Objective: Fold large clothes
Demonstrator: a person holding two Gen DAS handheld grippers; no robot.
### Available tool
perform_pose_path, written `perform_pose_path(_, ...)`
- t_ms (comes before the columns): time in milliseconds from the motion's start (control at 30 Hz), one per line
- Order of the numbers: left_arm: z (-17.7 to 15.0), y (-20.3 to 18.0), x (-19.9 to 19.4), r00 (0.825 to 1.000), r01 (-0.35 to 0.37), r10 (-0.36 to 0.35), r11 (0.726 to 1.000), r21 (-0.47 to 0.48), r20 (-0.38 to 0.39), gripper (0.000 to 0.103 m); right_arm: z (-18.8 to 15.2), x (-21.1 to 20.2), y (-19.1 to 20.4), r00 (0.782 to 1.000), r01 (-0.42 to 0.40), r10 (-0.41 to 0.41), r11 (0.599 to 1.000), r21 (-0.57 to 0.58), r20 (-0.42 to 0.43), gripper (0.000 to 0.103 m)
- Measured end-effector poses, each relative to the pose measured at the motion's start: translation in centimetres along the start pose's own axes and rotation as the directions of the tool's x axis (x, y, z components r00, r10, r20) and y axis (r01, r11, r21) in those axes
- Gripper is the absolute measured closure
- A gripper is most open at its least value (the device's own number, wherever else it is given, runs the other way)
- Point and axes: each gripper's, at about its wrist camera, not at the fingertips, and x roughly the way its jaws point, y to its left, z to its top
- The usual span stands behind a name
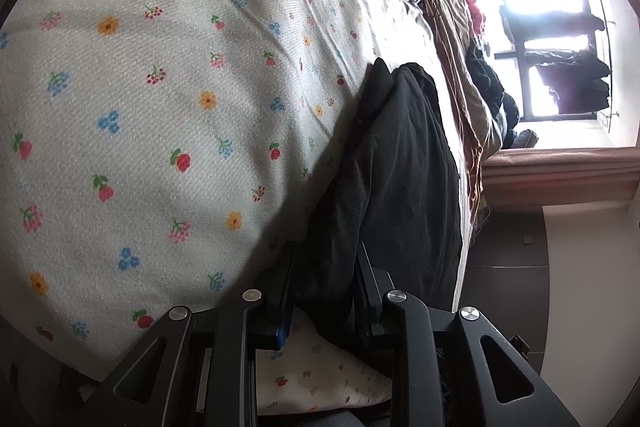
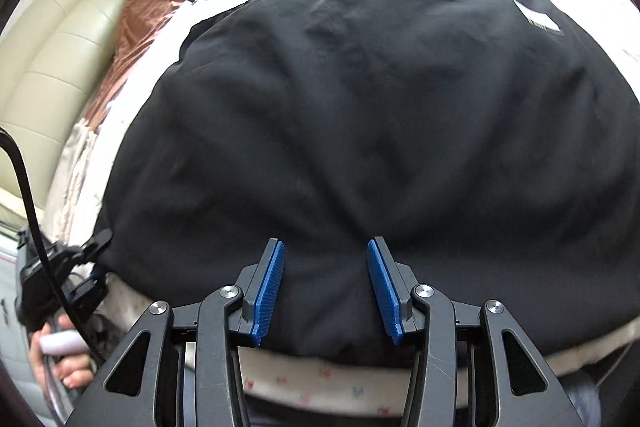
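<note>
A large black garment [image 2: 380, 115] lies spread on a bed with a white flowered sheet [image 1: 160, 87]. It carries a small white label [image 2: 538, 17] at its far right. My right gripper [image 2: 326, 287] is open, its blue pads [image 2: 270, 291] just above the garment's near edge. My left gripper [image 1: 326, 283] is turned sideways and its fingers close around a bunched fold of the black garment [image 1: 400, 187] at the bed's edge. The left gripper also shows in the right wrist view [image 2: 84, 259] at the garment's left corner.
A rumpled brown and beige quilt [image 2: 148, 11] lies at the head of the bed beside a padded cream headboard [image 2: 60, 59]. A bright window [image 1: 560, 55] with hanging clothes is beyond the bed. Dark floor tiles [image 1: 508, 267] lie beside it.
</note>
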Motion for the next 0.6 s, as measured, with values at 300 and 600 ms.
perform_pose_path(300,-0.2,0.1,-0.1,1.000,0.004,-0.004,1.000,-0.010,-0.011,0.076,5.0,2.2,-0.3,0.999,0.036,-0.037,0.999,0.022,0.032,0.071)
perform_pose_path(600,0.1,-0.6,0.3,0.999,-0.025,0.024,1.000,-0.018,-0.031,0.076,10.5,4.3,0.2,0.996,0.069,-0.071,0.997,0.027,0.057,0.075)
